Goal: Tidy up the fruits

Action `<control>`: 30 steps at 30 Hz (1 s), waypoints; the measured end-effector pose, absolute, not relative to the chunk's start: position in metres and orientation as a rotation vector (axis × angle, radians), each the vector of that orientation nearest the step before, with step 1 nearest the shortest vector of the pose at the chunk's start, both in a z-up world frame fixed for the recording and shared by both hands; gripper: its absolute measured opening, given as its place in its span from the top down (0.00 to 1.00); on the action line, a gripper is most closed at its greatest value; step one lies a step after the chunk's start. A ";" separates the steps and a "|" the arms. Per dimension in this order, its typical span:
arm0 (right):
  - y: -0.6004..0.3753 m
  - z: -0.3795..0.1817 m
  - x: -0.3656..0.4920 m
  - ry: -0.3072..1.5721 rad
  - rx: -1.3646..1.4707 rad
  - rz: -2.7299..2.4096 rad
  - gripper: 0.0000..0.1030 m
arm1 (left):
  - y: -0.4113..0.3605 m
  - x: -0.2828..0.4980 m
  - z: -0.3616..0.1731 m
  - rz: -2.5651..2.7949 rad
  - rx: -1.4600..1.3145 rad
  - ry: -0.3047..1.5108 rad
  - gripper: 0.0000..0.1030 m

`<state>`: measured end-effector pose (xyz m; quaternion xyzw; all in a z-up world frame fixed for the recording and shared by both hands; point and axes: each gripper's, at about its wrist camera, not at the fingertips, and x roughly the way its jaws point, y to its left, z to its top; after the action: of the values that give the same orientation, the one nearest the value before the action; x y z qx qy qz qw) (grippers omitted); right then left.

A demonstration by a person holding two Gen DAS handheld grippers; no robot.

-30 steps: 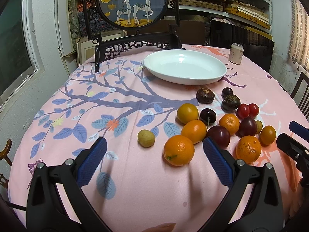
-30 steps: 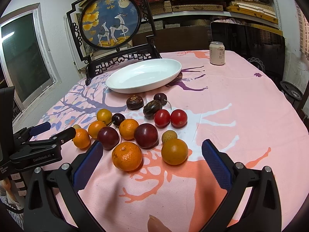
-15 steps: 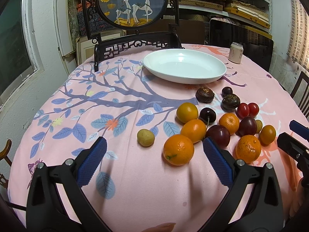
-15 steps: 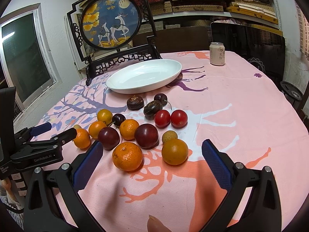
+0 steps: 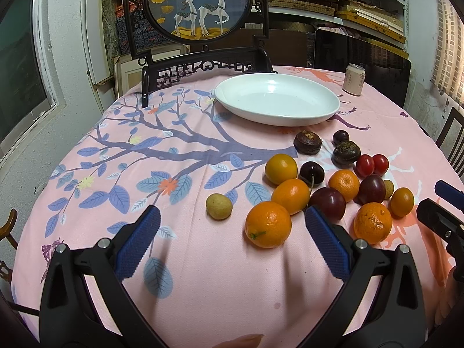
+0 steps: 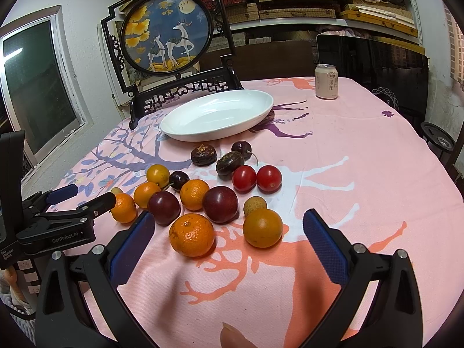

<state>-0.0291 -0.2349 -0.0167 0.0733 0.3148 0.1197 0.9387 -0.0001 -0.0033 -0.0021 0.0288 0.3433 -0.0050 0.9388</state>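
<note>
Both claws released: left claw [image 5: 229, 226] near orange [image 5: 268, 224], right claw [image 6: 227, 232] over fruits [image 6: 220, 203] on desk [image 6: 362, 159]; plate [image 6: 217, 116] behind.

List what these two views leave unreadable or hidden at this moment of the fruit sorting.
- Small pale fruit: right wrist view, mostly hidden behind the left tool finger.
- Right tool: left wrist view, cut off by the right edge.
- Can lettering: both views, too small to read.
- Pale fruit: left wrist view, partly behind a dark plum.
</note>
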 end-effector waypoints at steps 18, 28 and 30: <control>-0.236 -0.016 -0.030 0.644 0.150 0.245 0.01 | -0.005 -0.001 -0.008 -0.013 0.064 0.707 0.02; -0.240 -0.020 -0.028 0.736 0.137 0.277 0.01 | -0.008 0.006 -0.020 -0.055 0.078 0.798 0.02; -0.243 -0.027 -0.028 0.806 0.079 0.265 0.01 | -0.010 0.011 -0.028 -0.073 0.101 0.852 0.02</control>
<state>-0.0281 -0.2432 -0.0270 0.0382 0.3908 0.1287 0.9106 0.0113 -0.0096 -0.0284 0.0487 0.4129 -0.0351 0.9088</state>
